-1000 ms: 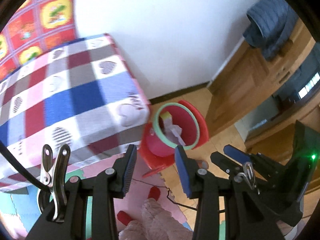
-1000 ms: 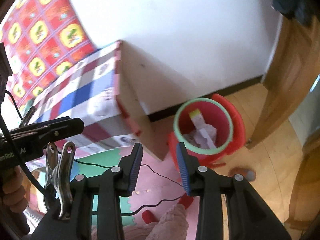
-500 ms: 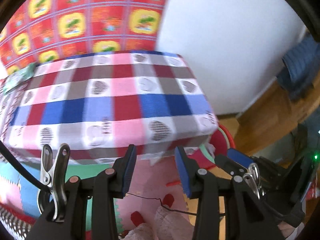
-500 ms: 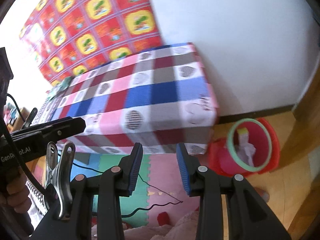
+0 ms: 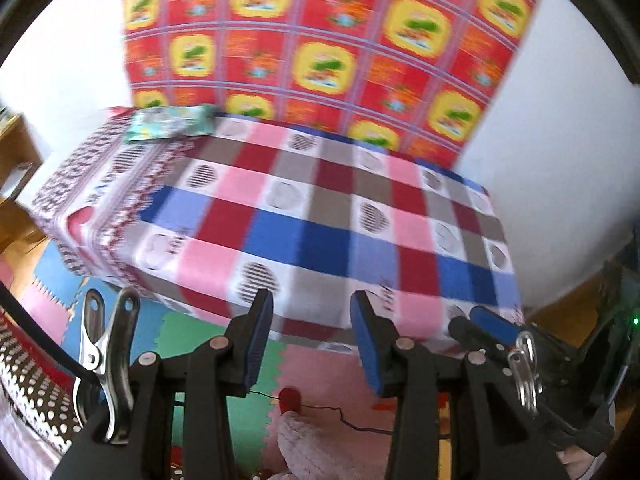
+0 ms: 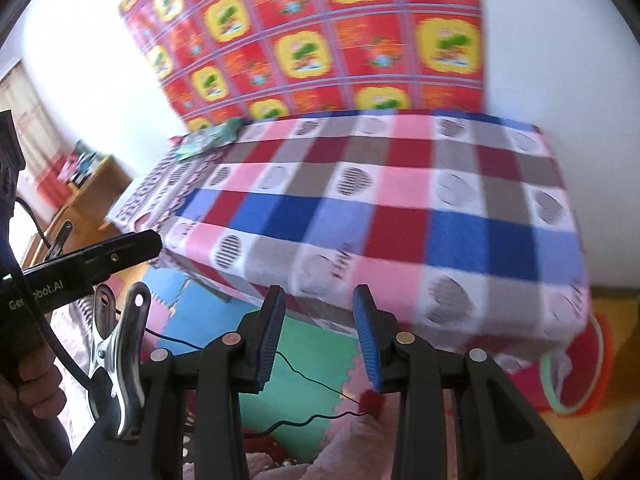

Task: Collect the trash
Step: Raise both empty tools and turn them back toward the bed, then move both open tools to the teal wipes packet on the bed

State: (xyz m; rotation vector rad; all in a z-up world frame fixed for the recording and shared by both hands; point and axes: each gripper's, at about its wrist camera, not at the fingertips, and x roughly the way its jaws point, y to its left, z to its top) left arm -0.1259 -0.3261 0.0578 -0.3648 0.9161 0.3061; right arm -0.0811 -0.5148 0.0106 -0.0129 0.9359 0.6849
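Left wrist view: both grippers [image 5: 311, 340] [image 6: 319, 334] part-open and empty, far-left crinkly packet [image 5: 172, 123] looks light, so I'd pinch its near edge.

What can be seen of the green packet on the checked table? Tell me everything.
The packet is a flat, soft-looking pouch, pale green with a blurred printed pattern; any lettering is too smeared to read. It lies flat on the far left corner of the table, on the checked cloth, close to the red patterned sheet behind. Nothing else touches it.
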